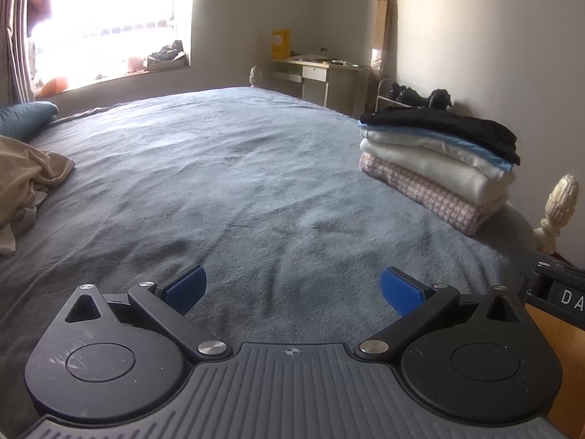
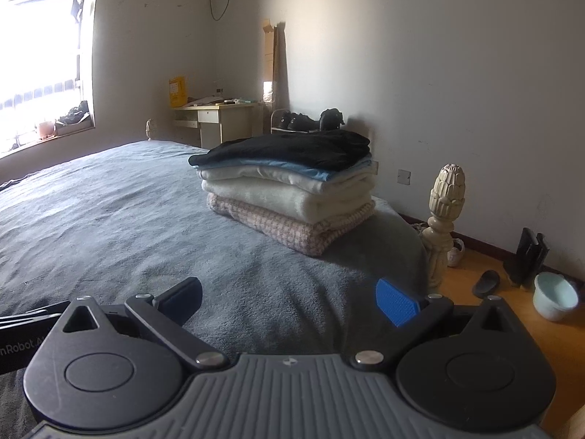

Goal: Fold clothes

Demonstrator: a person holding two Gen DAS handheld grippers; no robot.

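The left claw [image 1: 292,292] hovers low over the grey bedspread [image 1: 226,183] with its blue pads spread wide and nothing between them, and the right claw [image 2: 289,301] sits the same way, spread and empty, just to its right. The step in hand looks like fetching the next piece: the crumpled beige garment [image 1: 29,179] lies at about ten o'clock from the left claw, well apart, at the bed's left edge near a teal pillow [image 1: 25,119]. To do it well, the left claw should travel across low, pinch a single outer layer at an edge or corner rather than a bunched fold, and drag it to the bare middle of the bed where both claws can flatten it. The finished stack of folded clothes [image 2: 292,190], black on top and pink knit at the bottom, rests at twelve o'clock from the right claw, near the carved bedpost [image 2: 444,212], and is best left untouched.
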